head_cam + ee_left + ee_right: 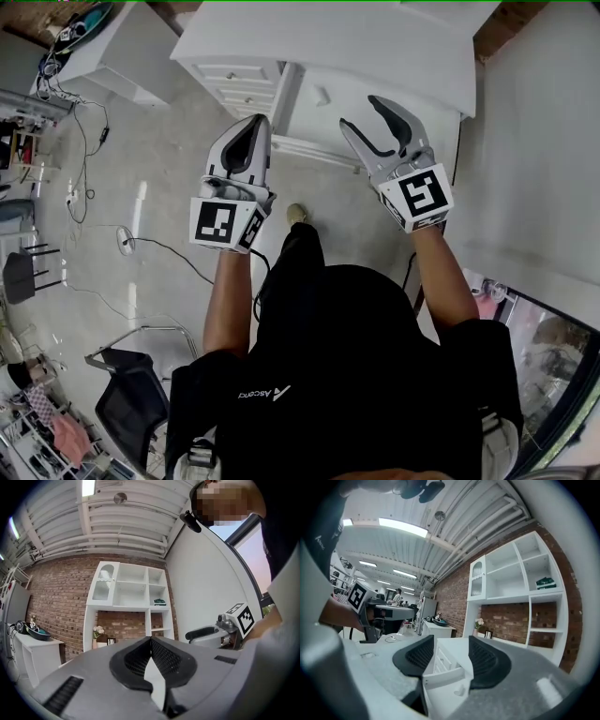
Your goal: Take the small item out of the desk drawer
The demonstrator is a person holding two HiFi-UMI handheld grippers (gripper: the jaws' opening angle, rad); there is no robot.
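Since the small item cannot be seen in any view, it is judged to lie hidden inside the desk drawers (236,77) at the left of the white desk (328,37), which stands ahead of and below both raised grippers, well apart from them. The right gripper (359,111) is held with jaws wide apart and empty, the left gripper (260,124) with jaws closed together on nothing. The step would be done well if the open jaws were lowered and squared to one drawer front before being closed.
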